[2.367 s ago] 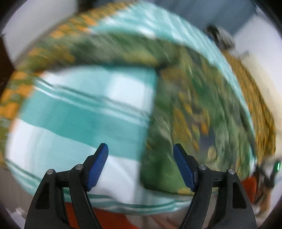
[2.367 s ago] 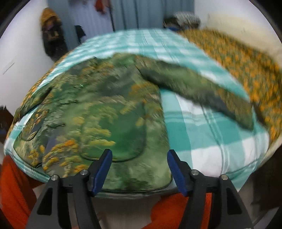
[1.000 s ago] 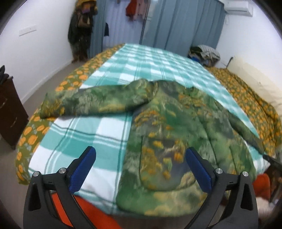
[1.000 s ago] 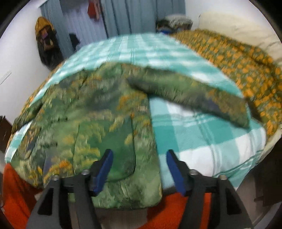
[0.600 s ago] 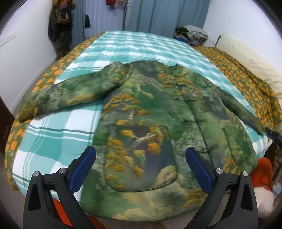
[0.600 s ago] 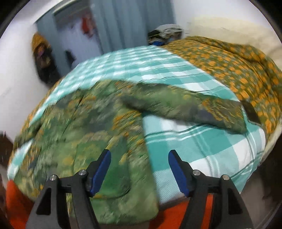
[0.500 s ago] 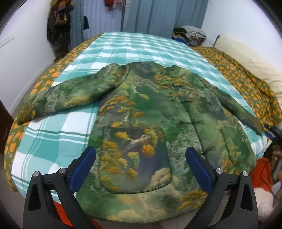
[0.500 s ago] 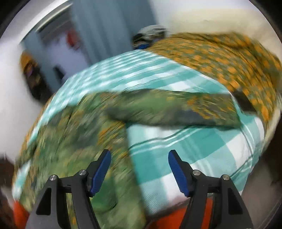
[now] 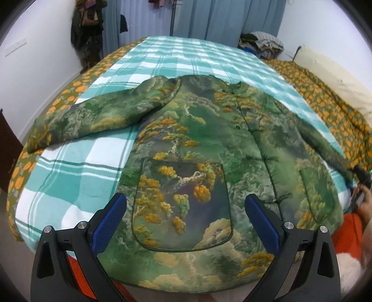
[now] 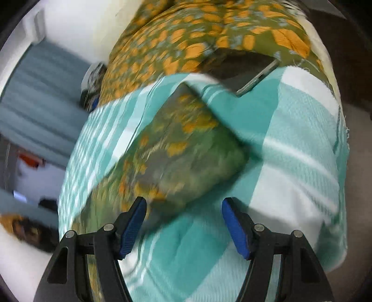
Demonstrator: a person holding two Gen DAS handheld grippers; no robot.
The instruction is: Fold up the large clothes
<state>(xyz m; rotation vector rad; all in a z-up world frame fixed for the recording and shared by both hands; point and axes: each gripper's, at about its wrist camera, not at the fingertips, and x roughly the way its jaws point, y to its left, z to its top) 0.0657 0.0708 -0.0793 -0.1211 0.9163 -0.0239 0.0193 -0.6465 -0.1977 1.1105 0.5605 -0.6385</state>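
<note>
A green padded jacket [image 9: 209,158] with orange and yellow tree prints lies flat, front up, on the bed, both sleeves spread out. My left gripper [image 9: 184,223] is open and empty, above the hem by the front pocket. My right gripper [image 10: 183,226] is open and empty, close over the cuff end of the jacket's right sleeve [image 10: 186,148]; this view is blurred and tilted. The right gripper's body shows at the far right of the left wrist view [image 9: 359,181].
The bed has a teal and white checked blanket [image 9: 76,172] over an orange-flowered quilt [image 10: 186,39]. A dark flat object [image 10: 244,67] lies on the quilt near the sleeve end. Grey-blue curtains [image 9: 209,18] and a clothes pile [image 9: 260,44] are at the back. Something red [image 9: 348,230] is below the bed edge.
My left gripper opened wider and settled over the jacket's hem. My right gripper swung right, tilted and moved in close to the right sleeve's cuff.
</note>
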